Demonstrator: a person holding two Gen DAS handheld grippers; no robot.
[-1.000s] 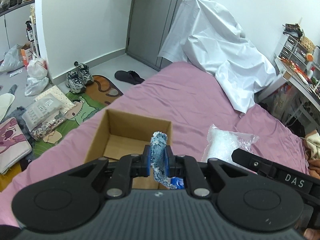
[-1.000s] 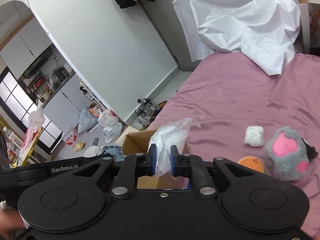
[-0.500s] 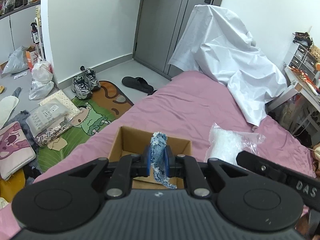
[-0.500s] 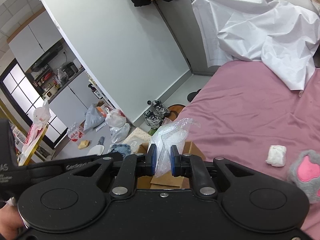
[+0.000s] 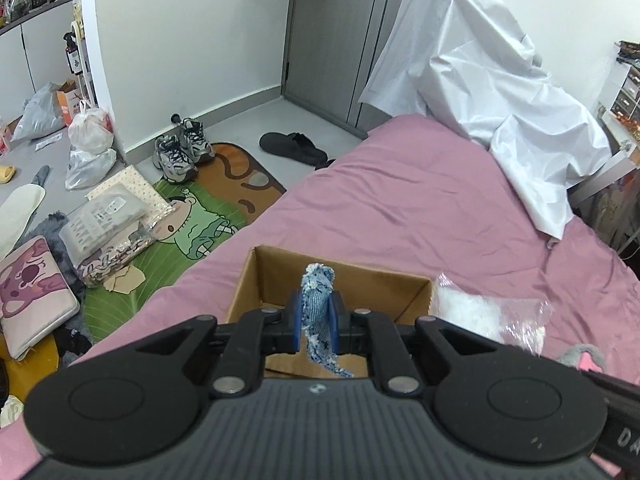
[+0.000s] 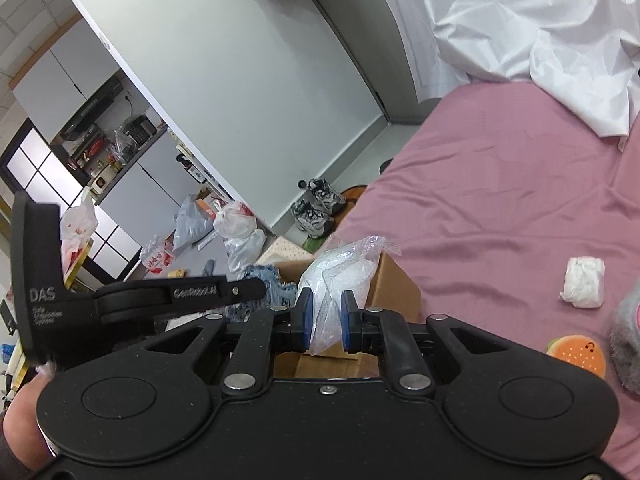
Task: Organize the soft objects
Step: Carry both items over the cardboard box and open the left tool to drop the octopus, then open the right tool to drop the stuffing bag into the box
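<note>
My left gripper (image 5: 316, 322) is shut on a blue-and-white knitted cloth (image 5: 318, 304) that hangs over the open cardboard box (image 5: 344, 276) on the pink bed. In the right wrist view my right gripper (image 6: 325, 320) is shut on a clear plastic bag of white stuffing (image 6: 338, 272), held above the same box (image 6: 394, 280). The left gripper's body (image 6: 152, 296) and the blue cloth (image 6: 264, 276) show just left of it. That bag (image 5: 480, 312) also appears right of the box in the left wrist view.
On the bed to the right lie a white folded cloth (image 6: 583, 283), an orange plush (image 6: 576, 356) and a grey plush paw (image 6: 628, 332). A white sheet (image 5: 500, 92) covers the bed's far end. Shoes (image 5: 180, 152), bags and packages litter the floor on the left.
Both grippers moved forward and down toward the box with their loads. The box now sits closer beneath the left gripper's fingers. Neither grip changed.
</note>
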